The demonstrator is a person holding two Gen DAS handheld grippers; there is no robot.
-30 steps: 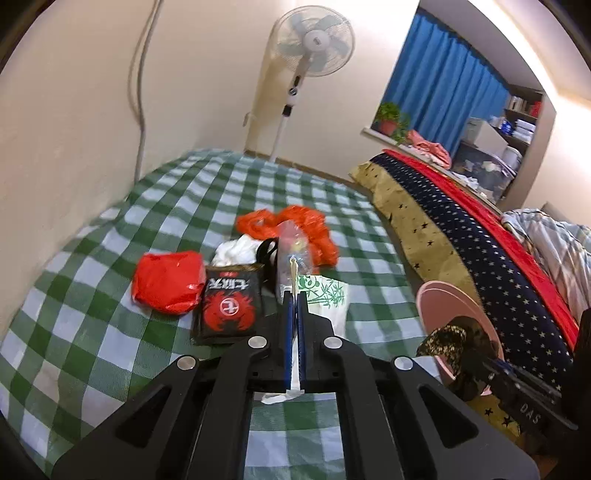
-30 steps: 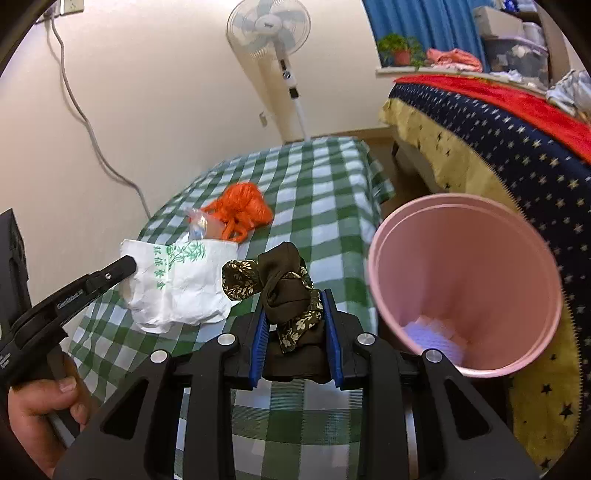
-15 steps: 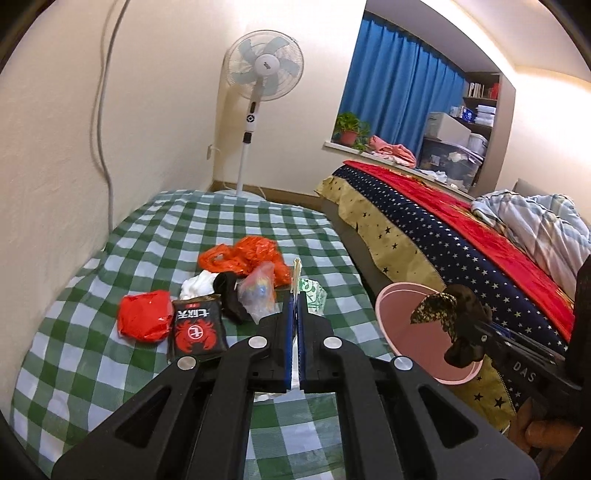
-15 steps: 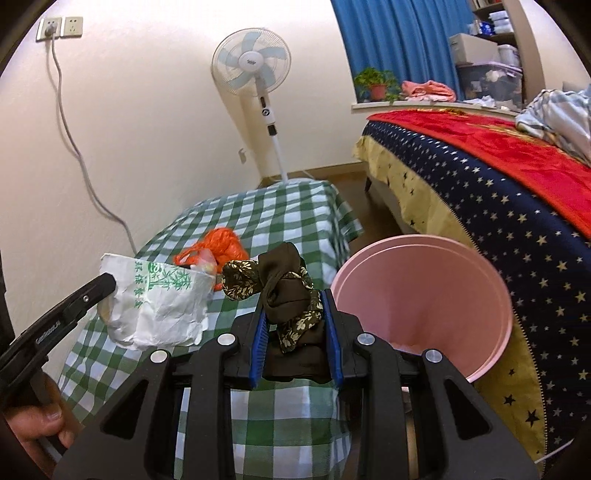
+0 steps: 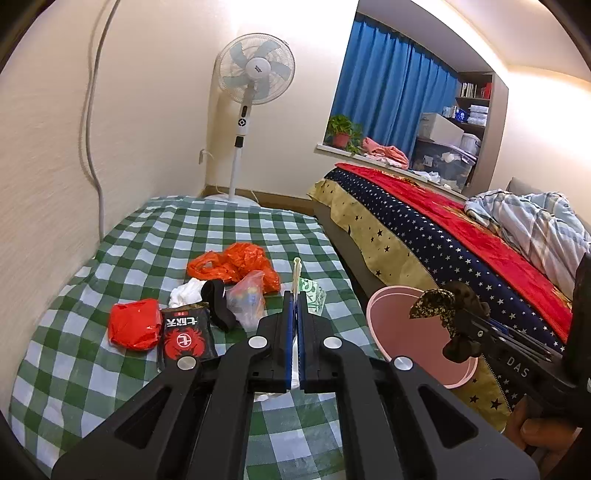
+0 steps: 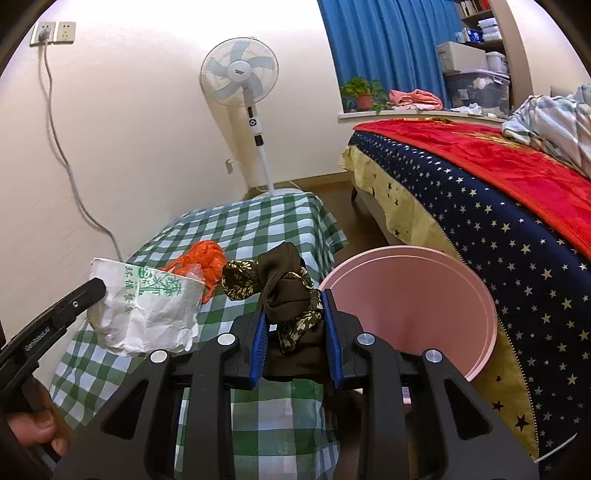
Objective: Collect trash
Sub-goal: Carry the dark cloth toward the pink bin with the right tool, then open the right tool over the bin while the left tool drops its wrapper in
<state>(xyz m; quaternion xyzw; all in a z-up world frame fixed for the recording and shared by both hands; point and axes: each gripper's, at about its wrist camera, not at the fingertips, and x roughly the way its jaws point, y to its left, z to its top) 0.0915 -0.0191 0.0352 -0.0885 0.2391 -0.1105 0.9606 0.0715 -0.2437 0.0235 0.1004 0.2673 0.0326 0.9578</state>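
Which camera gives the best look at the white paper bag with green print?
The right wrist view: the paper bag shows its broad crumpled face with the green print, pinched at its edge by the left gripper. The left wrist view catches it edge-on, a thin strip with a little green print beside the jaws.

Cream walls (image 5: 155, 92) close in a bedroom where a white pedestal fan (image 5: 255, 74) stands in the corner on a wooden floor (image 6: 354, 236), with a grey cable (image 6: 62, 155) hanging from a wall socket (image 6: 53, 32). Blue curtains (image 5: 391, 99) hang behind a sill (image 5: 369, 157) that carries a potted plant (image 5: 343, 131) and a pink cloth (image 5: 384, 151), beside a shelf (image 5: 472, 107) with boxes. A bed (image 5: 424, 236) along the right wears a navy star-printed cover, a red blanket (image 5: 476, 232) and a striped quilt (image 5: 535, 229), and warm light glows along the ceiling edge.
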